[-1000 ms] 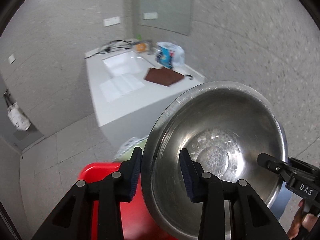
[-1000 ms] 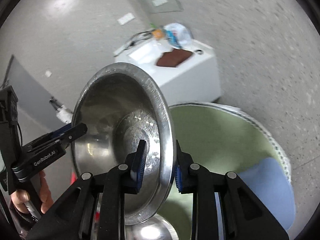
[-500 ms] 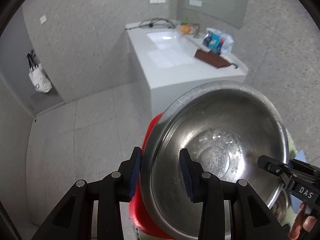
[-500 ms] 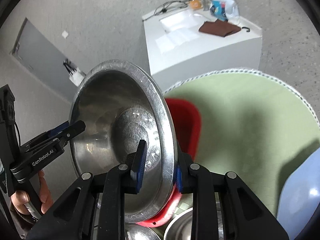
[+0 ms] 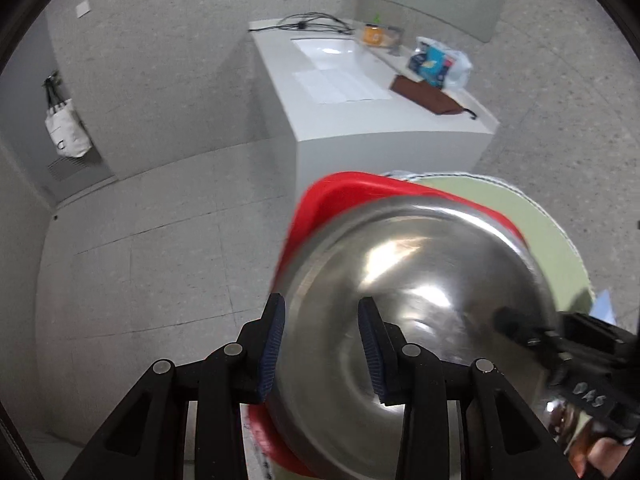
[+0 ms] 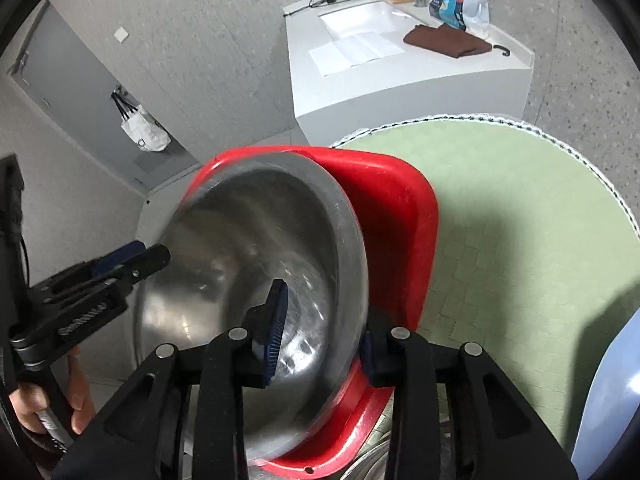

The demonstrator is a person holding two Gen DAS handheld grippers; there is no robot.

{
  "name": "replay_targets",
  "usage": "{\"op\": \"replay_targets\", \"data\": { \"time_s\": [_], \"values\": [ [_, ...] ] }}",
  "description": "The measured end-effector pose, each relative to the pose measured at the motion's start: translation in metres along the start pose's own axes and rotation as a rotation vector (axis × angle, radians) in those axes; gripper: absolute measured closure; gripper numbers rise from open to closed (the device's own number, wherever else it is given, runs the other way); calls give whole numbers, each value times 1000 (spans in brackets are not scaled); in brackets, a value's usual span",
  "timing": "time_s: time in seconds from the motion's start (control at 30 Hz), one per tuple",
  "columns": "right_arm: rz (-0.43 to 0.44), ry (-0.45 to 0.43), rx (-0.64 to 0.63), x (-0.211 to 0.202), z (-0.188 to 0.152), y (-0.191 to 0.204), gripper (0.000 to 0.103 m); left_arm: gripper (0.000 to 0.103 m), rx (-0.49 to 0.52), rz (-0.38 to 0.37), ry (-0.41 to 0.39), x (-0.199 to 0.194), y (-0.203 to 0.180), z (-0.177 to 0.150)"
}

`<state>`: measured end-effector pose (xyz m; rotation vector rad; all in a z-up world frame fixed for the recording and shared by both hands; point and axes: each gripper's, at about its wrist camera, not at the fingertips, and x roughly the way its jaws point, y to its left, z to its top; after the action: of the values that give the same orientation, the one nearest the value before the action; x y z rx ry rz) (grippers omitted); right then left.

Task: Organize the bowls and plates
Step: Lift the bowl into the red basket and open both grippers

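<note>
- Far left, both views: tote bag point(image 5: 64, 130) hangs on the wall above bare floor tiles point(image 5: 132, 264); wide open floor on that side.
- Left gripper point(image 5: 322, 348): blue pads straddle the near rim of the steel bowl point(image 5: 416, 320), outer pad against the outside wall, inner pad inside. Pinching the rim.
- In the right wrist view the left gripper point(image 6: 154, 256) comes in from the left edge, fingertips at the bowl's left rim.
- Steel bowl point(image 6: 256, 280) is tilted, held by both grippers, sitting against the red basin point(image 6: 400, 232); its far rim lines up with the basin's upper edge. Blurred, so exact contact cannot be told.
- Right gripper point(image 6: 320, 328): one pad inside the bowl, the other behind its rim on the basin side. Clamped on the rim.
- Second steel bowl point(image 6: 372, 460) peeks out under the basin at the bottom edge.
- Right of the basin: round green tablecloth point(image 6: 520, 240) with trimmed edge, mostly bare.
- Blue object point(image 6: 608, 392) at the far right edge, cut off.
- Behind: white counter point(image 6: 408, 76) with sink, brown cloth point(image 6: 448, 42) and plastic bag point(image 6: 460, 4).
</note>
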<state>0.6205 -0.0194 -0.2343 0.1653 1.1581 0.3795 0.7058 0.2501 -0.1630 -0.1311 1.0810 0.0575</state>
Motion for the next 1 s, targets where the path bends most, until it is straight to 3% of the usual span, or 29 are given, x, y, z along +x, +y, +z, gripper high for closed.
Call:
{"op": "replay_targets", "data": {
  "time_s": [0.07, 0.13, 0.17, 0.2, 0.37, 0.43, 0.7, 0.83, 1.0],
  "values": [
    [12, 6, 2, 4, -3, 2, 66, 68, 27, 26, -2, 2, -2, -2],
    [-6, 6, 1, 6, -6, 3, 54, 67, 34, 26, -1, 3, -4, -4],
    [-14, -1, 4, 5, -7, 3, 42, 67, 34, 25, -6, 2, -7, -5],
    [-22, -10, 9, 3, -8, 2, 39, 67, 35, 25, -10, 0, -9, -6],
    [-1, -74, 36, -29, -13, -4, 36, 59, 67, 28, -66, -25, -34, -13],
    [2, -110, 48, -49, -18, -10, 34, 43, 83, 11, -97, -43, -50, -20],
    [-98, -268, 111, -152, -54, -72, 25, 18, 213, -129, -179, -98, -169, -45],
    [-153, -303, 156, -192, -77, -124, 24, 9, 286, -179, -142, -95, -228, -58],
    [-225, -318, 243, -222, -111, -196, 24, 9, 347, -149, -46, -57, -291, -65]
  ]
}}
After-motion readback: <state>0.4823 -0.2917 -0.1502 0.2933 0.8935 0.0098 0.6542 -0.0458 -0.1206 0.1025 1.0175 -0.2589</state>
